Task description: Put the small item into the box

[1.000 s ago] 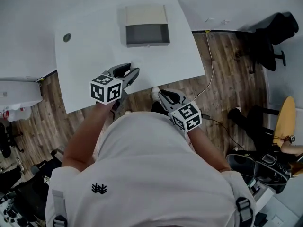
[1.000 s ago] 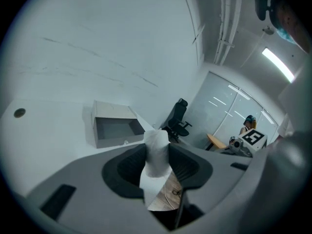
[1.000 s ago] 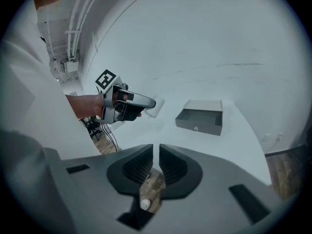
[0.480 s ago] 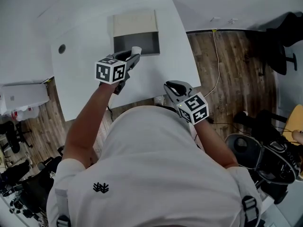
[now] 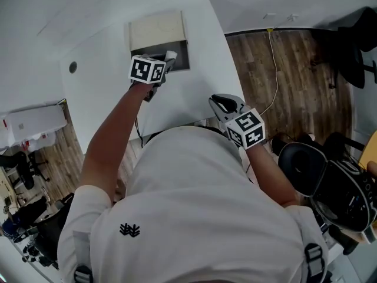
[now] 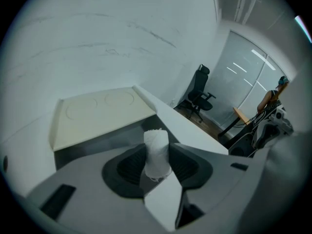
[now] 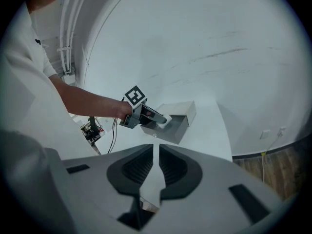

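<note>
Left tool (image 5: 167, 59) pinches the small item (image 6: 156, 150), a white roll (tissue or rolled cloth, can't tell which). It stands upright between the pads, which it holds partway apart. Item is in the air at the near edge of the box (image 5: 181, 62), over the dark opening, not inside yet. Box sits at the far end of the white table (image 5: 197, 93), pale lid (image 6: 100, 112) flipped back behind the opening.

Right tool (image 7: 156, 168) is pressed together down to a thin slit, nothing in it. It hangs close to the person's body by the near table edge, well apart from the box.

Step, as I read it: carry is about done, drop-off pending. Next move calls for getting the roll fully past the front wall, lowering a bit, then spreading the jaws. Roll looks light, so it may cling to a pad or tip over on landing.

Hard to make out:
- Box floor is just dark, so contents and depth are unknown.
- Left tool's cube and arm cover the box's front left corner in the head view.
- No view shows whether the roll's lower end clears the front wall.
</note>
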`<action>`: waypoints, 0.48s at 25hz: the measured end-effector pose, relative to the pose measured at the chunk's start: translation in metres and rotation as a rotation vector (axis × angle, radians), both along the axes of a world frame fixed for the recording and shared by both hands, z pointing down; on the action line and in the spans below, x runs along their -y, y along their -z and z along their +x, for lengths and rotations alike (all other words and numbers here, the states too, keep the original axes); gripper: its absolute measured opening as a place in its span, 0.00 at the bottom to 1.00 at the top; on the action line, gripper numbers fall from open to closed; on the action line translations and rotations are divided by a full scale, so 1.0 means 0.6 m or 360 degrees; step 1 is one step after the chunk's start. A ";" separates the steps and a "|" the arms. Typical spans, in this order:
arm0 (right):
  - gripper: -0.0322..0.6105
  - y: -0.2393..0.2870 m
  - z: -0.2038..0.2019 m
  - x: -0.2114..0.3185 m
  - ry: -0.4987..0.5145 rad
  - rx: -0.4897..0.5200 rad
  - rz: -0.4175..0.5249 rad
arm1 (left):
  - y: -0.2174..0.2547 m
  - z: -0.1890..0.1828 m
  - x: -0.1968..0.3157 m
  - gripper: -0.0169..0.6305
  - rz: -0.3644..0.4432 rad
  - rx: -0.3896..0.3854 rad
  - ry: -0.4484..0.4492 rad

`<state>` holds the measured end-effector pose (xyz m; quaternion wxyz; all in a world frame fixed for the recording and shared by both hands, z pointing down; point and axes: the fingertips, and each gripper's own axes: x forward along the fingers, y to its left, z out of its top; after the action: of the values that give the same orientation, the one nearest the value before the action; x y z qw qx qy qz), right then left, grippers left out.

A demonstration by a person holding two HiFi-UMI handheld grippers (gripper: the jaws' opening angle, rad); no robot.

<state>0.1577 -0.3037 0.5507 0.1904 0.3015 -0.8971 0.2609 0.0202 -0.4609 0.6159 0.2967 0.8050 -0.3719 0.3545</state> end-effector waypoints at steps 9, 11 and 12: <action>0.11 -0.002 0.011 0.025 -0.0095 0.0054 -0.0046 | -0.074 0.025 0.013 0.27 -0.0213 0.0201 -0.0122; 0.11 -0.003 0.010 0.024 -0.0110 0.0058 -0.0054 | -0.086 0.027 0.012 0.27 -0.0237 0.0253 -0.0153; 0.11 -0.004 0.009 0.024 -0.0119 0.0059 -0.0059 | -0.091 0.028 0.012 0.27 -0.0248 0.0275 -0.0165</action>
<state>0.1632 -0.3179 0.5532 0.1694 0.3265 -0.8835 0.2901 0.0367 -0.4681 0.6708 0.3065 0.7642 -0.3251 0.4652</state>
